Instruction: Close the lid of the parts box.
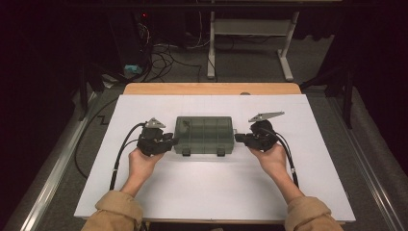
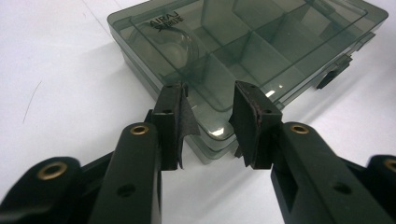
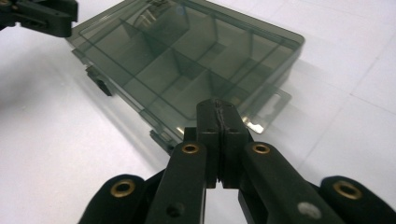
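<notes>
2 grippers: flank the box on the white table point(image 1: 202, 187).
Box: smoky clear plastic compartment box point(image 1: 204, 135), lid shut, mid-table.
Left gripper point(image 2: 211, 126): jaws spread astride the box corner.
Right gripper point(image 3: 218, 140): jaws pressed together, empty.

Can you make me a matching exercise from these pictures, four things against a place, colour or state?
Things:
1. left gripper
2. right gripper
3. compartment box
4. white sheet

States:
A. smoky clear plastic, lid closed
B. jaws pressed together
C. covers the tabletop
D. jaws apart, a corner of the box in the gap

Pairs: 1-D, 2-B, 3-A, 4-C
</notes>
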